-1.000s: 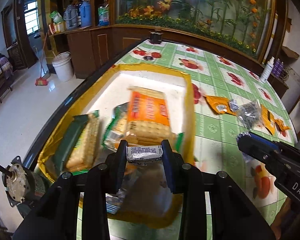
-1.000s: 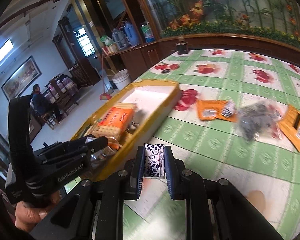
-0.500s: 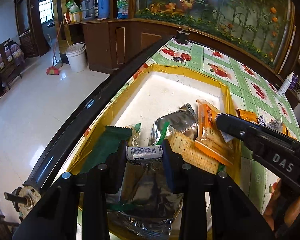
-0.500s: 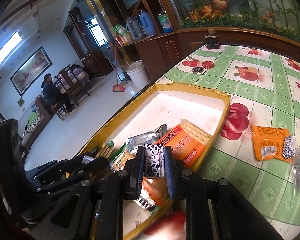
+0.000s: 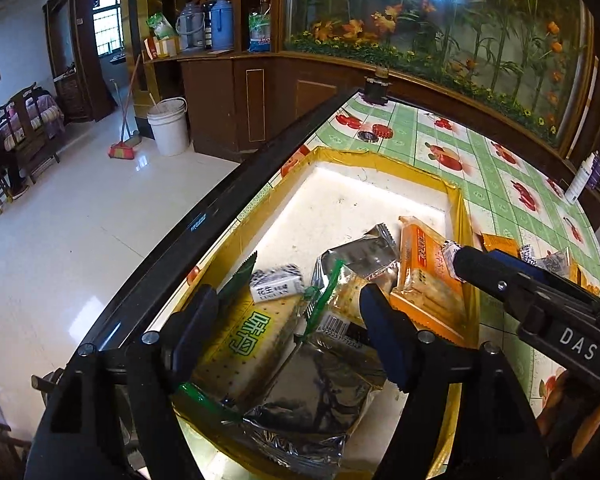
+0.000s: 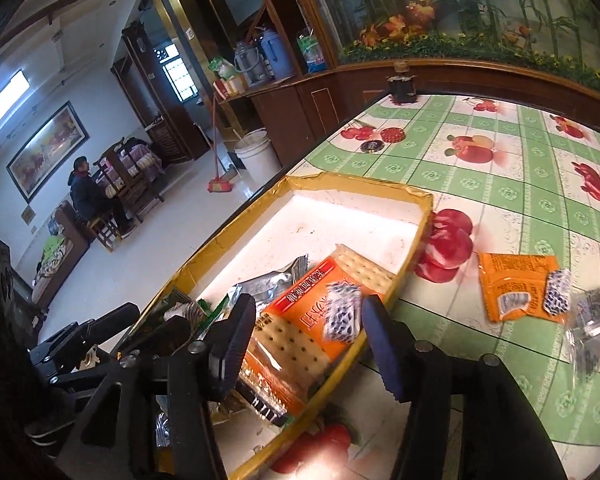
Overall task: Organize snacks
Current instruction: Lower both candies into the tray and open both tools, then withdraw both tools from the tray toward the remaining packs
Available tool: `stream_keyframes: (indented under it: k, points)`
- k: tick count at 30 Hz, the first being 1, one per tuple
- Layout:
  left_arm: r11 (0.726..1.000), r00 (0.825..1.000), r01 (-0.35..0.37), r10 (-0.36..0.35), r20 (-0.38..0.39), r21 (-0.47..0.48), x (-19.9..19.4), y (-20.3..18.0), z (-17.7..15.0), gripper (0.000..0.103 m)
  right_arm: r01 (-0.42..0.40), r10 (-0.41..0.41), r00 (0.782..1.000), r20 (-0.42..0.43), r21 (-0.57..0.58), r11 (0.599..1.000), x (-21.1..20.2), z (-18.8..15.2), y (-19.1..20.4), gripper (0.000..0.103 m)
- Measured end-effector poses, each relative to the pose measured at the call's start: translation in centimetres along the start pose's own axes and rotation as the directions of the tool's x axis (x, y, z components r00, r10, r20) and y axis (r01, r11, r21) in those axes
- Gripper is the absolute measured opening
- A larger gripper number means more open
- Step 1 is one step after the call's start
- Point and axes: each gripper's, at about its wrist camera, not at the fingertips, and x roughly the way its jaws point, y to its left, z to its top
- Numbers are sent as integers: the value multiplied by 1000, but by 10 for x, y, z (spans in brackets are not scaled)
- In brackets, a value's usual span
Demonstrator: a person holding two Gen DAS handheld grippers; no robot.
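Note:
A yellow-rimmed tray (image 5: 384, 161) (image 6: 354, 185) holds several snack packs. My left gripper (image 5: 286, 320) is open above it. A small white candy bar (image 5: 276, 285) lies free on the green cracker pack (image 5: 244, 340). My right gripper (image 6: 308, 340) is open over the tray's right side. A small white-and-blue spotted candy (image 6: 342, 316) lies blurred on the orange cracker pack (image 6: 300, 344), clear of both fingers. The orange pack also shows in the left wrist view (image 5: 424, 280), with the right gripper's arm (image 5: 540, 300) over it.
Silver foil packs (image 5: 320, 396) fill the tray's near end. On the green fruit-print tablecloth (image 6: 500, 200) lie an orange packet (image 6: 512, 288), another spotted candy (image 6: 556, 292) and a clear bag (image 6: 596, 320). The table's black edge (image 5: 220, 216) drops to the floor on the left.
Both grippers have opened. The left let go of the white candy bar and the right let go of the spotted candy; both now lie on packs in the tray.

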Motion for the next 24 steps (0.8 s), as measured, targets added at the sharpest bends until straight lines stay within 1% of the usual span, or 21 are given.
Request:
stream_keyframes:
  k: [3, 6, 13, 18, 24]
  points:
    - [1000, 1000, -4, 4, 12, 3, -6, -4, -1, 74, -1, 1, 1000, 15, 14, 1000, -15, -5, -6, 59]
    - [1000, 1000, -4, 4, 22, 11, -12, -8, -1, 74, 6, -7, 1000, 26, 27, 1000, -27, -11, -11, 65]
    - [999, 999, -2, 0, 46, 39, -26, -26, -2, 74, 14, -17, 999, 48, 54, 998, -54, -22, -29, 65]
    - [998, 999, 7, -10, 53, 61, -31, -39, -2, 74, 37, -43, 997, 60, 97, 995, -74, -36, -54, 65]
    - [995, 998, 26, -30, 47, 91, -33, -61, -5, 74, 94, -109, 992, 71, 182, 979, -101, -58, -98, 65]
